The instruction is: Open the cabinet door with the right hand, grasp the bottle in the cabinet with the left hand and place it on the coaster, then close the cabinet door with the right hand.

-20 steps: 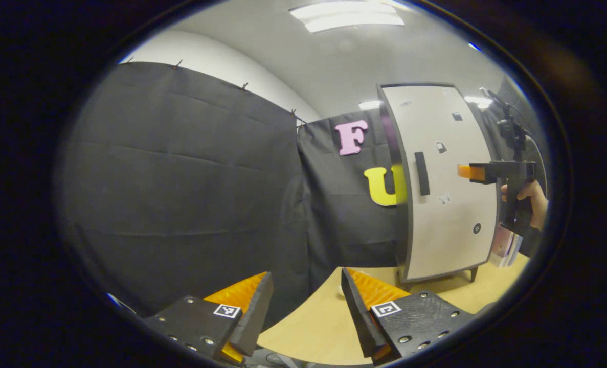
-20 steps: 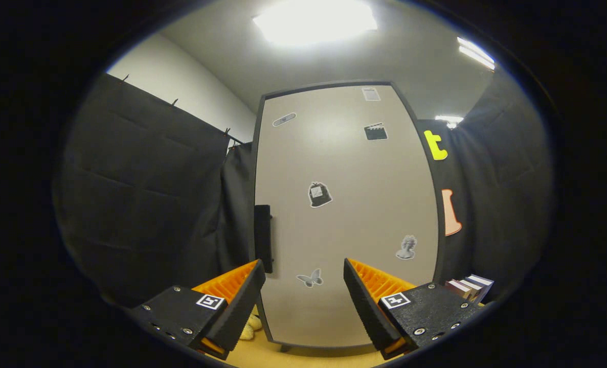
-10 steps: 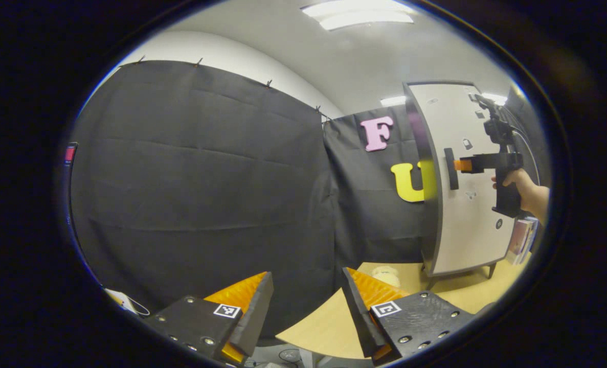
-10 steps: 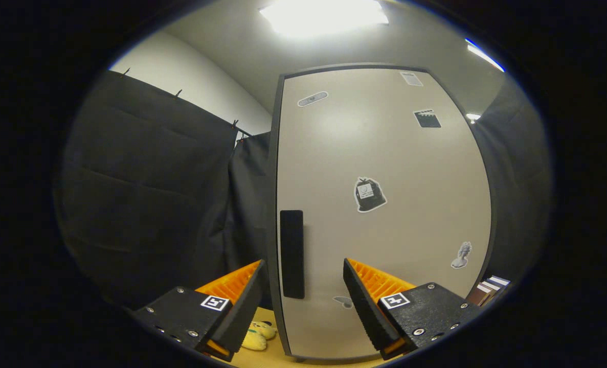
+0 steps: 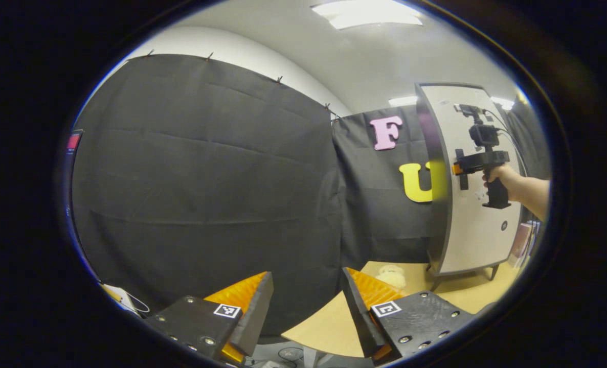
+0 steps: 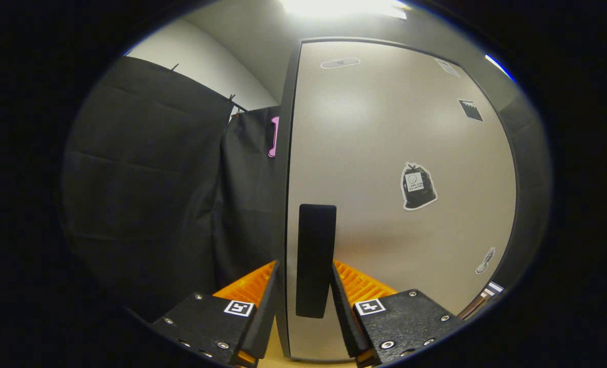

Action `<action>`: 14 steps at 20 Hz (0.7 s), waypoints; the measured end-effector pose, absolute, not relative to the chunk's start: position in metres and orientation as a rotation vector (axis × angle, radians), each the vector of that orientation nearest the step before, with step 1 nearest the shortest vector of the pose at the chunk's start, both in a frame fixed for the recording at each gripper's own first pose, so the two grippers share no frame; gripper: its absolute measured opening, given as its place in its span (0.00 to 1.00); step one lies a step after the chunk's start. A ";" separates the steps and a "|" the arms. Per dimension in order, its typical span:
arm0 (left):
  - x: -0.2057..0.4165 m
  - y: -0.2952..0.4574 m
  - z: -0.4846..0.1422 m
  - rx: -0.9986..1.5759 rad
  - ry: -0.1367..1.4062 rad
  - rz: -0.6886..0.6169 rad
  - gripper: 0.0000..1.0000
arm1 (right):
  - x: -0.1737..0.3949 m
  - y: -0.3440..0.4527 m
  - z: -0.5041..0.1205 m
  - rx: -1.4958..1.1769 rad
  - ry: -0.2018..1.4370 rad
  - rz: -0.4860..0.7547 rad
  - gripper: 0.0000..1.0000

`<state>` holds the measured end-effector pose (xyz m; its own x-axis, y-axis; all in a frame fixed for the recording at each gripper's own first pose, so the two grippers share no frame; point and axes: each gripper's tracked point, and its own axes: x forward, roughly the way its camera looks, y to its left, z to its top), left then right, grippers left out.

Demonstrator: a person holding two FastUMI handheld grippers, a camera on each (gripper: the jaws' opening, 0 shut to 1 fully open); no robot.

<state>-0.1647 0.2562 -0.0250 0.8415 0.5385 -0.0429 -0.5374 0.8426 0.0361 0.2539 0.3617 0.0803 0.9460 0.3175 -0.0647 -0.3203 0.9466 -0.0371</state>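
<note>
The tall cabinet [image 6: 385, 153] has a pale door, which is closed, with a black vertical handle [image 6: 315, 245] near its left edge. My right gripper [image 6: 303, 263] straddles that handle, one finger on each side. The right finger is at the handle's edge and a thin gap remains on the left. In the left gripper view the same cabinet [image 5: 474, 230] stands at the far right, and a hand [image 5: 497, 174] holds the right gripper [image 5: 456, 168] against the handle. My left gripper [image 5: 306, 276] is open and holds nothing, low over the table's near corner, far from the cabinet.
The wooden table [image 5: 334, 322] carries the cabinet on short legs. A pale plush toy [image 5: 391, 276] lies on the table left of the cabinet. Books [image 6: 487, 291] stand beside the cabinet's right side. Black cloth walls close the booth behind and to the left.
My right gripper has moved up to the door until its fingers straddle the handle, and the gap between them has narrowed. The left gripper view has swung left, so the cabinet sits farther right.
</note>
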 end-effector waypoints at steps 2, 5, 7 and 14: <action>-0.164 0.260 -0.024 0.018 0.049 0.567 0.73 | 0.260 0.361 0.078 -0.029 0.080 0.303 0.42; -0.161 0.260 -0.027 0.014 0.046 0.544 0.77 | 0.259 0.361 0.077 0.007 0.112 0.309 0.35; -0.160 0.260 -0.026 0.004 0.046 0.521 0.81 | 0.258 0.361 0.076 -0.004 0.124 0.321 0.28; -0.122 0.234 -0.020 0.005 0.022 0.425 0.77 | 0.239 0.359 0.080 0.006 0.149 0.388 0.17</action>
